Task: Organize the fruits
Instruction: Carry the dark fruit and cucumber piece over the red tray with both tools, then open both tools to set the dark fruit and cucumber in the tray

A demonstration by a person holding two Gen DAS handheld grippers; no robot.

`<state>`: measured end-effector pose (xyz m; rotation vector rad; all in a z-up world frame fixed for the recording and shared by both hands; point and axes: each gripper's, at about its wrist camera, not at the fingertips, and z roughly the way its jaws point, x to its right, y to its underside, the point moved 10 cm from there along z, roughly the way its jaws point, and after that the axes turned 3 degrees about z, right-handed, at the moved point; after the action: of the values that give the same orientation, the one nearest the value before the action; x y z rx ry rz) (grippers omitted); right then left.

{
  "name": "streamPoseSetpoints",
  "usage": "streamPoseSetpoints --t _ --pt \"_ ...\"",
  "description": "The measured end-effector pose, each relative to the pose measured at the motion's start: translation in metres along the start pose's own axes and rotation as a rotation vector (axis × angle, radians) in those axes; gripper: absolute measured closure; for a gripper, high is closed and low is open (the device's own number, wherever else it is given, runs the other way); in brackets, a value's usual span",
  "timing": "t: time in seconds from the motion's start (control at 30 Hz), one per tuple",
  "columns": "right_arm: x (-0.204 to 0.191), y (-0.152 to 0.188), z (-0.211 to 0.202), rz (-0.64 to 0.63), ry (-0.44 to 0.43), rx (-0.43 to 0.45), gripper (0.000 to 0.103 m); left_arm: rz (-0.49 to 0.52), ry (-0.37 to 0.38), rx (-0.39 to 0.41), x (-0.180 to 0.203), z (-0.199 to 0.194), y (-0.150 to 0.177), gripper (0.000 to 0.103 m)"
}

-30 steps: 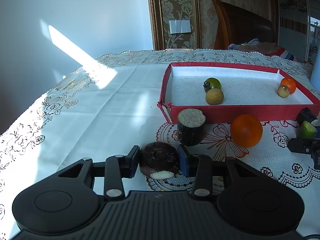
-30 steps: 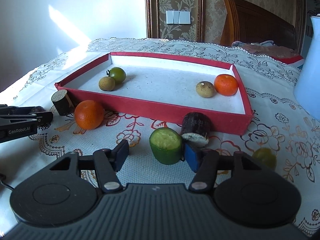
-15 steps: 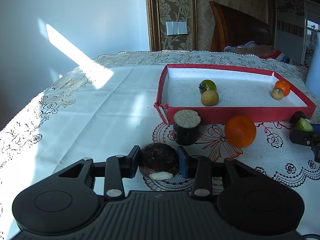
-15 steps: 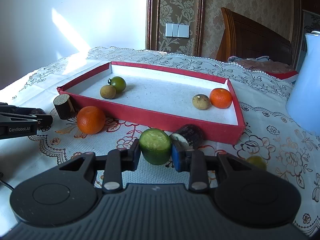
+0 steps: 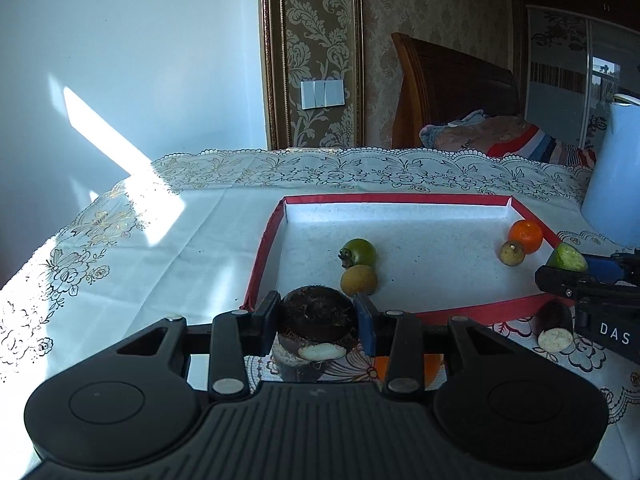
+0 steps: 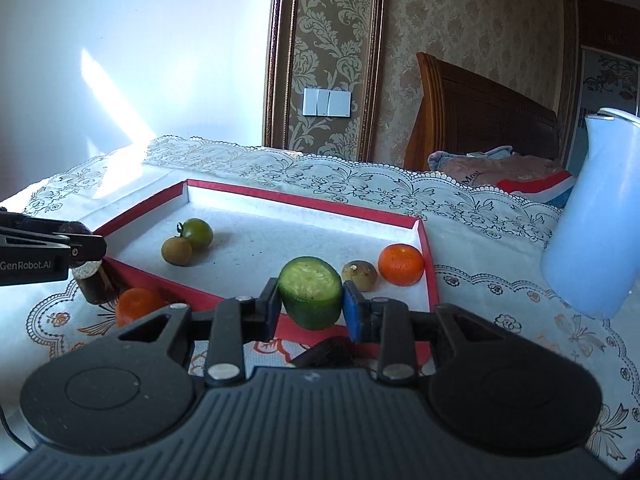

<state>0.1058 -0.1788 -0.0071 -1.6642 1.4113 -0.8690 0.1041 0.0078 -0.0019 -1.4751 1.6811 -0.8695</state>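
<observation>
Two oranges are counted: one (image 6: pixel 401 264) in the red tray (image 6: pixel 240 194), one (image 6: pixel 138 304) on the tabletop. Two tan round fruits (image 6: pixel 176 251) (image 6: pixel 360 275), one green tomato (image 6: pixel 197 233), one green cut piece (image 6: pixel 311 298) and three dark cut pieces (image 5: pixel 318 322) (image 5: pixel 554 326) (image 6: pixel 94 280) are seen.

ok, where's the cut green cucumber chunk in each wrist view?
Left wrist: cut green cucumber chunk at the far right edge, beside the red-rimmed tray's right corner.
Right wrist: centre, clamped in the right hand-held gripper.
Shared landmark: small orange tangerine in the tray.
</observation>
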Motion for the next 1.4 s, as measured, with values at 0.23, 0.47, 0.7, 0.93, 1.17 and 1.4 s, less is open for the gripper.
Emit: streamPoseSetpoints --t 0.23,0.47,0.7,0.93,1.17,1.4 --pt "0.007 -0.004 0.039 0.041 0.011 -0.059 0.072 0.045 -0.001 -0.026 0.030 0.035 -0.013 0.064" --pt "0.014 0.000 0.067 0.077 0.036 -0.097 0.072 0.043 -0.035 -0.048 0.041 0.065 -0.017 0.064" --pt "0.022 0.005 0.093 0.119 0.063 -0.138 0.072 0.048 -0.133 -0.083 0.026 0.094 -0.012 0.065" --pt "0.024 0.005 0.093 0.125 0.067 -0.133 0.072 0.049 -0.146 -0.093 0.023 0.102 -0.008 0.064" --pt "0.027 0.008 0.090 0.129 0.095 -0.127 0.038 0.021 -0.140 -0.093 0.021 0.101 -0.005 0.050" --pt "0.028 0.012 0.091 0.128 0.096 -0.144 0.006 0.052 -0.147 -0.079 0.024 0.098 -0.004 0.032"
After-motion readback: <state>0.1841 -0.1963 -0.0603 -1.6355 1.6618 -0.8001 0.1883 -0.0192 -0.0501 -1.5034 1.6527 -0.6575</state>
